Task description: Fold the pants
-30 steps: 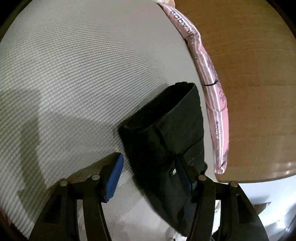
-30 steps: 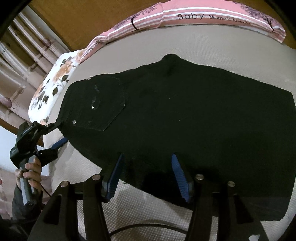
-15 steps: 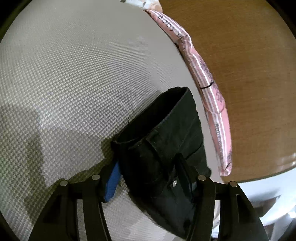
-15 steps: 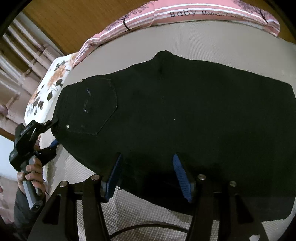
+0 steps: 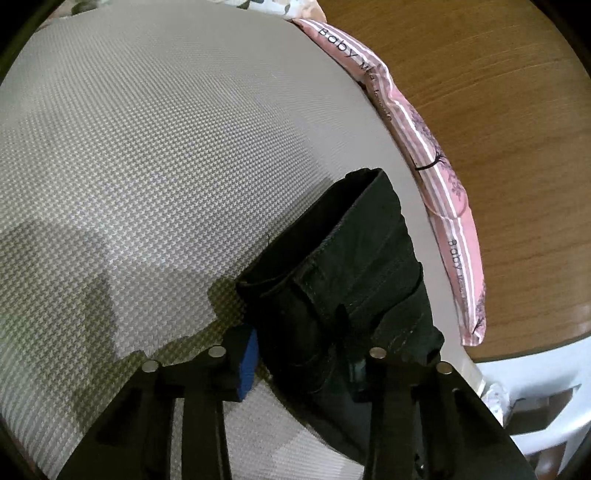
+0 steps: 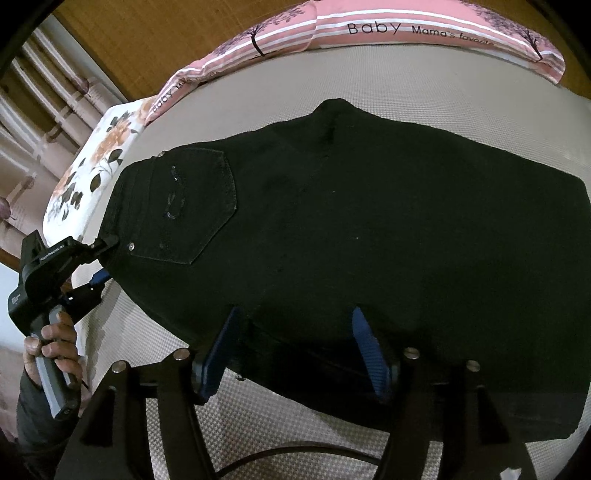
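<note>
Black pants [image 6: 351, 229] lie flat and folded on the grey mattress [image 6: 424, 85], back pocket up, waistband at the left. My left gripper [image 5: 303, 354] is open with its jaws astride the waistband corner [image 5: 343, 266]; it also shows in the right wrist view [image 6: 105, 258], held by a hand at the waistband. My right gripper [image 6: 295, 343] is open, its blue pads either side of the pants' near edge, with cloth between them.
A pink striped "Baby" cushion [image 6: 369, 29] runs along the far edge of the mattress against a wooden headboard [image 5: 498, 110]. A floral pillow [image 6: 96, 162] lies at the far left. A white plastic chair [image 5: 535, 398] stands beside the bed.
My left gripper has moved forward onto the waistband corner, and its jaws have narrowed around it. My right gripper has moved slightly forward over the pants' edge.
</note>
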`<action>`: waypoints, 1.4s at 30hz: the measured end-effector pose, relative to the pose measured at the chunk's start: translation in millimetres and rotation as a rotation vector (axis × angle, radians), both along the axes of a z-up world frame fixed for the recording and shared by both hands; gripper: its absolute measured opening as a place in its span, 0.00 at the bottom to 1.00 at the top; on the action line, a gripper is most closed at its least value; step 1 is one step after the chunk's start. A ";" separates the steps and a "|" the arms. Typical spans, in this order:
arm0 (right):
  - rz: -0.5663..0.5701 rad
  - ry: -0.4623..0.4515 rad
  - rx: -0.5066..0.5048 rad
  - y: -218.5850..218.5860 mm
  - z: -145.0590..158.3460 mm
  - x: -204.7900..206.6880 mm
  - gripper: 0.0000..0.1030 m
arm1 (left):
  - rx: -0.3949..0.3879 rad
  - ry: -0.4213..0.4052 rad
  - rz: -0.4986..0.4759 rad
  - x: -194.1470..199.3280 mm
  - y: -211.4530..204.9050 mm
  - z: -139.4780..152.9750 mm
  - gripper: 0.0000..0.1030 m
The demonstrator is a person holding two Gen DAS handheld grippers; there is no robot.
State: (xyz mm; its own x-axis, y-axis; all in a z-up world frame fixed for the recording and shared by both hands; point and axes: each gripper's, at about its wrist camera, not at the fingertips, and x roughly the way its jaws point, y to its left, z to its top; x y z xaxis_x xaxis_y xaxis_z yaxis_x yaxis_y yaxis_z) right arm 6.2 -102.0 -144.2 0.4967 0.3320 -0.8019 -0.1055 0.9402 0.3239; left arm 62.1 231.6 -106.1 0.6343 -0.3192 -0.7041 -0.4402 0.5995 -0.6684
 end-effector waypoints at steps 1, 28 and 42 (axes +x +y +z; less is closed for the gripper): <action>-0.001 0.001 0.001 0.7 0.3 0.1 0.61 | 0.023 -0.004 0.000 -0.4 -2.7 3.3 0.30; -0.160 -0.057 0.174 -69.0 20.7 -14.6 0.60 | 0.372 -0.283 -0.239 23.0 -116.1 131.3 0.24; -0.315 -0.127 0.220 -141.2 37.7 -42.5 0.61 | 0.457 -0.361 -0.443 47.2 -217.9 157.0 0.24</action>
State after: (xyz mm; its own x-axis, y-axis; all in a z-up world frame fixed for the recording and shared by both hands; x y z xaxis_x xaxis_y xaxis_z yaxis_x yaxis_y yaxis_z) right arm -36.3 -243.3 -106.4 0.6921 0.3047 -0.6543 0.1245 0.8426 0.5240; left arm 109.3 13.7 50.9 0.7318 -0.3238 -0.5998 0.1085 0.9241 -0.3664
